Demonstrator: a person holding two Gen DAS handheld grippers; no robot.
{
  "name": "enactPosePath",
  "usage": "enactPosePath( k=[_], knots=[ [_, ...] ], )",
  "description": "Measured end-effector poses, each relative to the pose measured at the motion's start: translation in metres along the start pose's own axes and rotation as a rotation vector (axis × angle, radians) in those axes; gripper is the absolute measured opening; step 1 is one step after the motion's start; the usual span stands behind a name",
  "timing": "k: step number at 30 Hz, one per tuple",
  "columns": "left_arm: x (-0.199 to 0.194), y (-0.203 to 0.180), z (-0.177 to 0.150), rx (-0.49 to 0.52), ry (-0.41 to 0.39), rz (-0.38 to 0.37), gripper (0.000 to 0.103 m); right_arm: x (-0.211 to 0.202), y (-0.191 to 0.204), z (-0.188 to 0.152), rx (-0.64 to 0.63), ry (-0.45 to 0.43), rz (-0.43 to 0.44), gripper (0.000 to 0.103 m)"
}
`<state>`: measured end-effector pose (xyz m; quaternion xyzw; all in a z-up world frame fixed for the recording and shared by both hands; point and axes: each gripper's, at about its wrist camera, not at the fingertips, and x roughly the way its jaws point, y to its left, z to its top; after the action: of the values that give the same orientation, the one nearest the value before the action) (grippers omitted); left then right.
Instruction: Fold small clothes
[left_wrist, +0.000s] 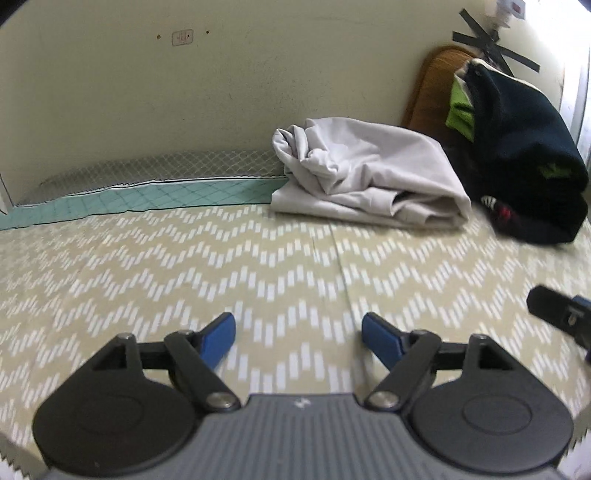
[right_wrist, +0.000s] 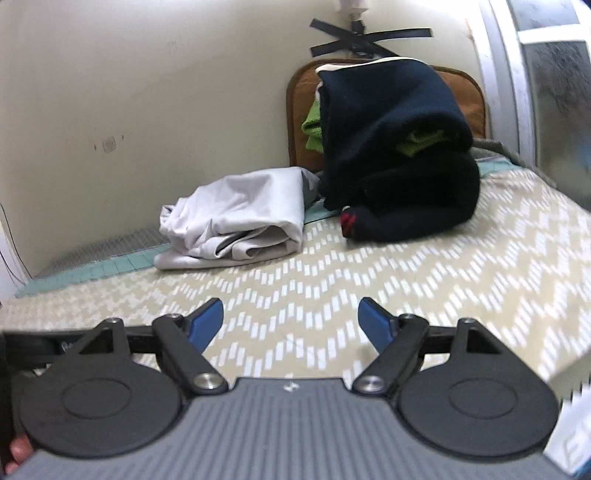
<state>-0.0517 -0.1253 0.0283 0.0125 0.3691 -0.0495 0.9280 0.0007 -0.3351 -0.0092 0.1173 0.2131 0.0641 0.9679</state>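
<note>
Tools (left_wrist: 298, 338) spread above bare sheet (left_wrist: 184, 266)

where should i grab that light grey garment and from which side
Probably the flat bottom layer of the light grey garment, at its near left corner, coming in low from the front. That edge lies spread on the patterned bed cover, away from the dark clothes pile; the top is bunched. Both grippers are open and empty.

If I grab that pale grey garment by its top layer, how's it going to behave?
The pale grey garment looks thin and loosely bunched, so it will probably go floppy and unfold as it lifts. Its smooth sheen suggests the cloth may slide between the pads. It seems light, likely dragging easily over the patterned sheet.
</note>
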Motion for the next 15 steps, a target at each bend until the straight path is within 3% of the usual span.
enactPosePath(
  k=[2,15],
  knots=[
    [-0.0045,-0.0028,-0.0043,0.011,-0.005,0.012,0.085,-0.0025,-0.0006,-0.0022,-0.003,0.0,0.014,0.085],
    [-0.0062,-0.0066,-0.0073,0.021,-0.015,0.052,0.087,-0.0094,0.0014,-0.0087,-0.008,0.016,0.028,0.086]
  ],
)
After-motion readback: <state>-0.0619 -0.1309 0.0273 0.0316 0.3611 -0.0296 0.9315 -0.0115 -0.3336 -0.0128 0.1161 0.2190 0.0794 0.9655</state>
